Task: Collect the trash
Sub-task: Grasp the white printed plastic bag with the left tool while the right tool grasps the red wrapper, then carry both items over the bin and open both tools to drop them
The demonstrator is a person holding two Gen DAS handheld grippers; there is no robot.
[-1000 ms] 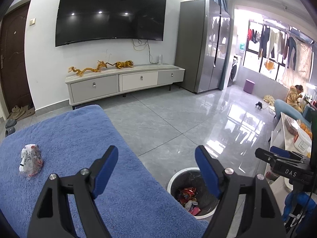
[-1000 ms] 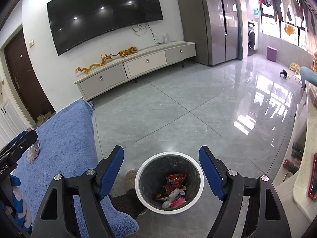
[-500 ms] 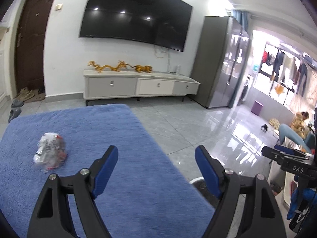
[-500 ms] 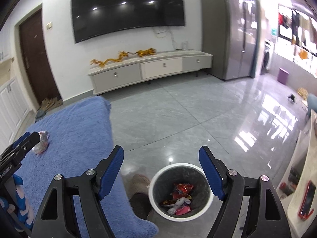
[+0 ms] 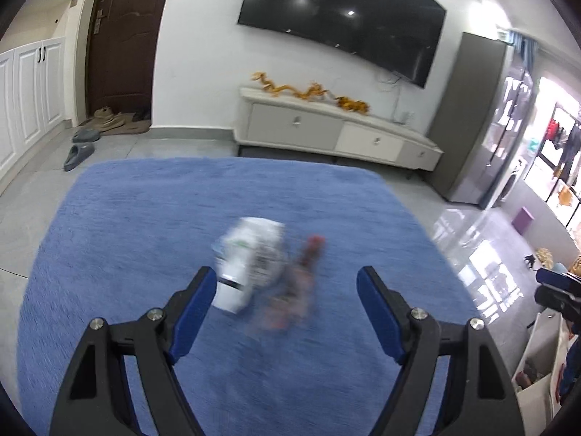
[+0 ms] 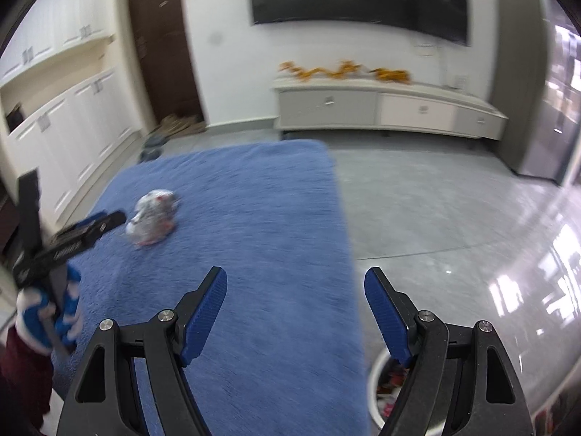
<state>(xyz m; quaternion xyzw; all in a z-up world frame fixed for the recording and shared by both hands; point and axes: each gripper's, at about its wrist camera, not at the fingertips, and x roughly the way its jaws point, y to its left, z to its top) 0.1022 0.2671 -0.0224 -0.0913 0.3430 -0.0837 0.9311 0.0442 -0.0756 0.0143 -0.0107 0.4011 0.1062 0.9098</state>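
A crumpled white and red wrapper [image 5: 261,265] lies on the blue cloth-covered table [image 5: 145,218], blurred by motion. My left gripper [image 5: 287,301] is open, its jaws wide apart just in front of the wrapper, which sits between and slightly beyond the fingertips. The wrapper also shows in the right wrist view [image 6: 152,216], with the left gripper's body [image 6: 69,243] beside it. My right gripper [image 6: 296,309] is open and empty above the table's right part. The trash bin [image 6: 377,388] with wrappers inside peeks out low on the floor at the right.
The table's right edge [image 6: 345,254] drops to the grey tiled floor [image 6: 454,210]. A white TV cabinet [image 5: 326,138] stands along the far wall, under a television. A grey fridge [image 5: 475,116] is at the right. Slippers [image 5: 78,152] lie near the door.
Both grippers swung left, away from the bin and over the table. The wrapper moved from the left of the left wrist view to between its open jaws.
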